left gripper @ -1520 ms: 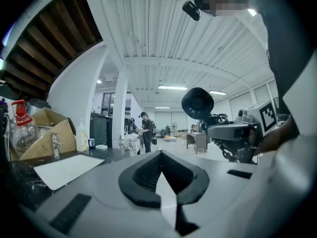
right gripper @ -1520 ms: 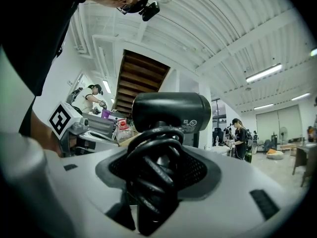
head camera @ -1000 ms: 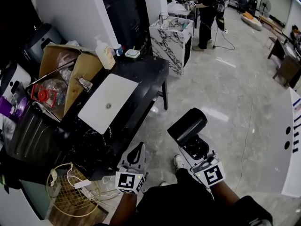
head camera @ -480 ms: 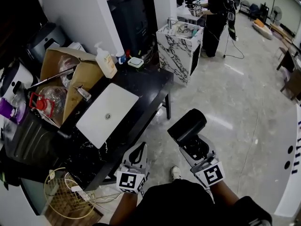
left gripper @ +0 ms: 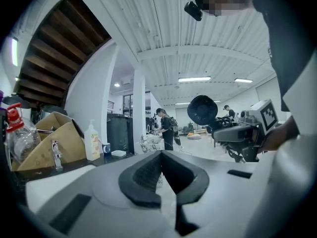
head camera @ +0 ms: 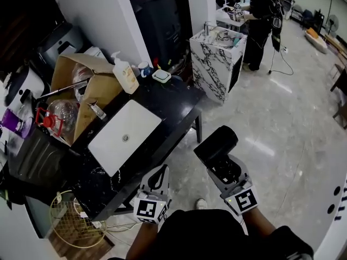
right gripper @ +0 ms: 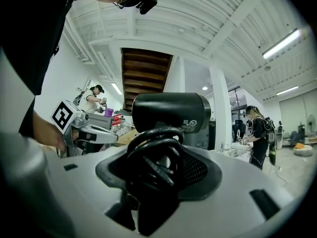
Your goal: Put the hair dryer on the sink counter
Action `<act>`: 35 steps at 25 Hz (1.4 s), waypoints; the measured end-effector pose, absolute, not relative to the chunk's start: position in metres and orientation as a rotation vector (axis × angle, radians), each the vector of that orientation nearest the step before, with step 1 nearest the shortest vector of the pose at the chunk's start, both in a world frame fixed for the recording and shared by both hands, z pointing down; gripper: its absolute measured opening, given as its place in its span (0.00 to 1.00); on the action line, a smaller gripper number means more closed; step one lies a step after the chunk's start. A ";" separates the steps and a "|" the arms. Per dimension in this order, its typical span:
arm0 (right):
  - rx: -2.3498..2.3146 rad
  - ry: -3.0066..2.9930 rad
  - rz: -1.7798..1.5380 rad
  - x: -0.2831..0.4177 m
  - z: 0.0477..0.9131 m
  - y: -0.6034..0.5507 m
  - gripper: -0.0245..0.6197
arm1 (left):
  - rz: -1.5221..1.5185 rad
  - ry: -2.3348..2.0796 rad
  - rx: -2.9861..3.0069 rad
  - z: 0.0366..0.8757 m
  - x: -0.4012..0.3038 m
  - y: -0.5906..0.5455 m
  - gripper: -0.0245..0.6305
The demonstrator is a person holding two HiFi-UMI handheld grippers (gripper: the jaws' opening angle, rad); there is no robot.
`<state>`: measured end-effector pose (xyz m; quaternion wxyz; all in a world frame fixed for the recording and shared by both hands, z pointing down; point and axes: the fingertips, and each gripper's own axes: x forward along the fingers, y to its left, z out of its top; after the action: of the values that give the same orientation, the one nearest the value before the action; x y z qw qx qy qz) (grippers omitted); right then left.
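A black hair dryer [head camera: 216, 145] with its cord coiled round the handle [right gripper: 153, 167] is held up over the floor, my right gripper [head camera: 226, 169] shut on the handle. Its barrel [right gripper: 171, 111] fills the middle of the right gripper view and appears at the right of the left gripper view [left gripper: 202, 110]. The black sink counter [head camera: 172, 103] with a white basin [head camera: 124, 136] stands to the left. My left gripper [head camera: 158, 179] is shut and empty, near the counter's front corner, its jaws [left gripper: 161, 177] closed together.
On the counter stand a soap pump bottle [head camera: 125, 72], a tap [head camera: 96, 109], a soap dish [head camera: 161, 76] and a cardboard box [head camera: 81, 93]. A marble-look cabinet [head camera: 217, 58] stands behind, with a person [head camera: 265, 15] beyond. A wire basket [head camera: 76, 221] sits on the floor at the left.
The view has shifted closer toward the counter; both grippers keep the same pose, the dryer still held in the right one.
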<state>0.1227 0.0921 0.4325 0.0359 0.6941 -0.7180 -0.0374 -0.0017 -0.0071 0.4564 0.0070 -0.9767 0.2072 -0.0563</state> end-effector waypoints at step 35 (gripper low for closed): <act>1.932 -2.361 0.068 0.163 0.447 -0.171 0.43 | -0.170 0.903 -3.058 0.467 0.028 -0.247 0.03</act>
<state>0.1634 -0.1706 0.4472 0.0452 0.6324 -0.7730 0.0222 0.0283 -0.2467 0.4665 -0.0258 -0.9574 0.2828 -0.0531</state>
